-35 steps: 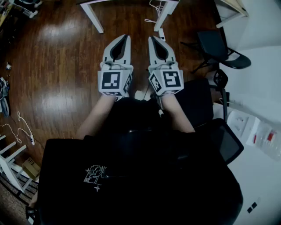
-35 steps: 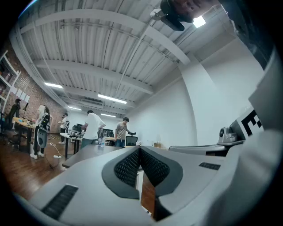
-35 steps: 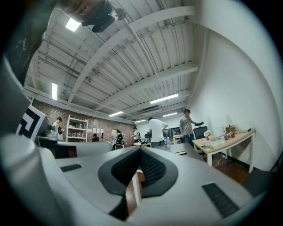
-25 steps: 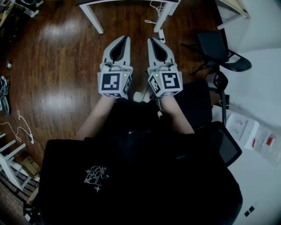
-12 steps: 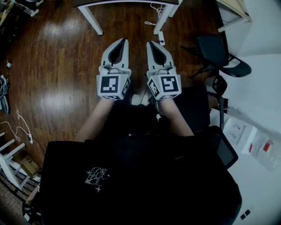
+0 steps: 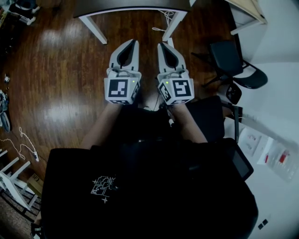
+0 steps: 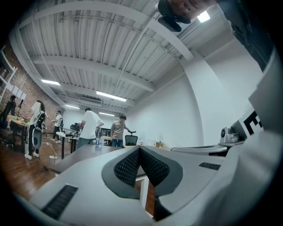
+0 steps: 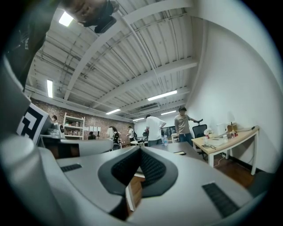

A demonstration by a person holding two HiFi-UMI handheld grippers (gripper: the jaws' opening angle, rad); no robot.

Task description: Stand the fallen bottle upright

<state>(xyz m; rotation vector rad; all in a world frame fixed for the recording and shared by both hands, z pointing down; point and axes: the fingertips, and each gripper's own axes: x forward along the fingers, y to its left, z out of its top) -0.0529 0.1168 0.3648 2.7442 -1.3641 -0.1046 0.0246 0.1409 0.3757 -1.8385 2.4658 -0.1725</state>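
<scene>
**Ana:** Two big things frame the approach: the wooden floor under both hands, and the dark counter on white legs just ahead of them.

**Ben:** So how should the step go?

**Ana:** I'd cross the floor to the counter with the left gripper and right gripper level and side by side, as they are. Each one's fingers are pressed together on nothing. They should part before reaching in, not over the target.

**Ben:** Where's the fallen bottle?

**Ana:** None of the views shows it. Both gripper views see the counter top nearly edge-on. A small bottle far back looks upright, so I doubt that's the one. Wherever it lies, it's well apart from the fingers.
</scene>
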